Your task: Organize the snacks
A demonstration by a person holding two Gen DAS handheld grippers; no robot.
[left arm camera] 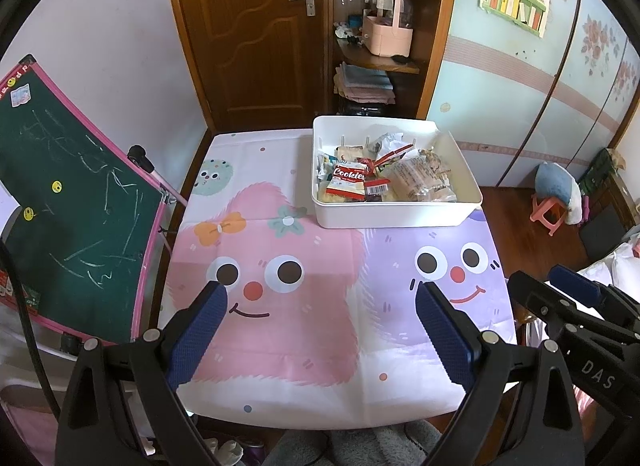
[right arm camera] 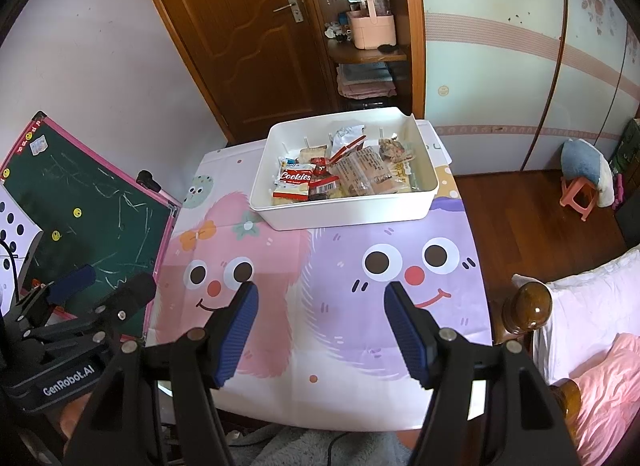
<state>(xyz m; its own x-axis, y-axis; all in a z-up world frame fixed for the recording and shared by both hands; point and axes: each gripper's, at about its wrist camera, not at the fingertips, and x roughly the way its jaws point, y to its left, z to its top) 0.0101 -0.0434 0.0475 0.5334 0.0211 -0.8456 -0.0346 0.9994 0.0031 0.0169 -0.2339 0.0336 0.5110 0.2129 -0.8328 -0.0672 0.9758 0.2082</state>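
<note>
**Both grippers empty, all the snacks sitting in the white bin up ahead**

Starting from the tools: the left gripper (left arm camera: 320,290) has its blue pads spread wide with nothing between them, low in its own frame over the cartoon tablecloth (left arm camera: 280,346). Same story for the right gripper (right arm camera: 320,290), jaws apart and empty, hovering at the near edge of the table.

Going outward, the white bin (left arm camera: 396,213) sits at the far side of the table, upper centre-right in the left view and upper centre in the right view. Its long axis runs left to right across the frame. The snacks (right arm camera: 348,173) are all piled inside, including a red Cookies packet (right arm camera: 294,181) at the left end. I can't spot any loose packets on the cloth.

So the bin lies straight ahead and well apart from both grippers. It's more centred for the right one, so I'd guess that hand is a bit nearer.

This could be snacks already gathered up, or a bin waiting to be sorted; can't tell which
</note>
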